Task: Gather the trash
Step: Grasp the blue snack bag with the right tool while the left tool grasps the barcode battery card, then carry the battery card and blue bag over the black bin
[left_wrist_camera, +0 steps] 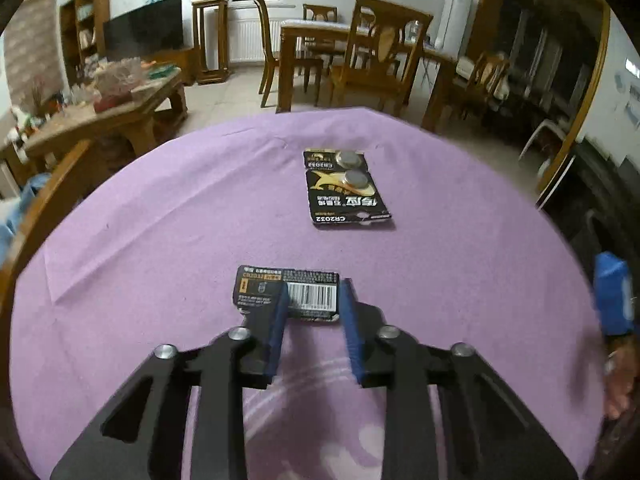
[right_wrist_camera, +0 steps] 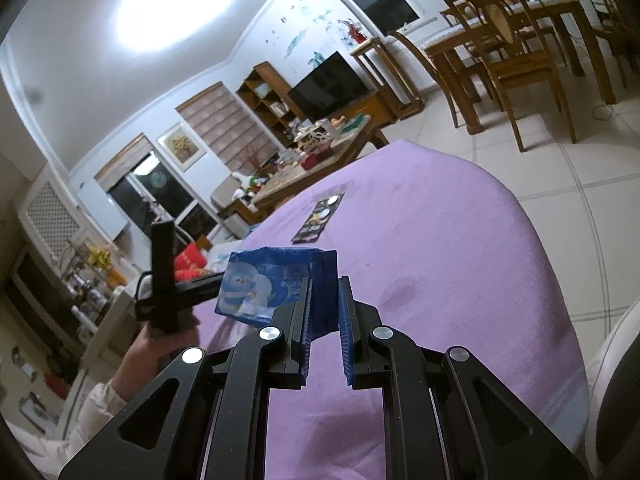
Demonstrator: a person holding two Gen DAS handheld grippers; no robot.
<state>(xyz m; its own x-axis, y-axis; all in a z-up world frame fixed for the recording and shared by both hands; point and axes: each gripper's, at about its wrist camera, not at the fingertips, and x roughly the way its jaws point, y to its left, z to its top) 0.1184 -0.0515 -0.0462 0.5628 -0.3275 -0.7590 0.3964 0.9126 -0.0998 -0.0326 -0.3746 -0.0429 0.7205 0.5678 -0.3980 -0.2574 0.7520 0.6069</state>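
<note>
A black barcode-printed card scrap (left_wrist_camera: 286, 294) is pinched by the left gripper (left_wrist_camera: 314, 300); at twelve o'clock lies a black blister card (left_wrist_camera: 346, 188) (two coin cells inside). A blue printed packet (right_wrist_camera: 276, 286), clamped by the right gripper (right_wrist_camera: 324, 304), is clear only in the right view.

A table covered with a purple cloth (left_wrist_camera: 140, 240) carries the things; the cloth shows creases and, near the front, a faint white pattern. Two black battery cards lie flat on it, well apart: a small card with a barcode (left_wrist_camera: 286, 294) nearer, and a larger one (two coin cells in blisters) (left_wrist_camera: 346, 186) farther back.

Dim indoor light — blown-out ceiling lamp (right_wrist_camera: 176, 8) glare, fisheye-bent edges, slight motion blur
</note>
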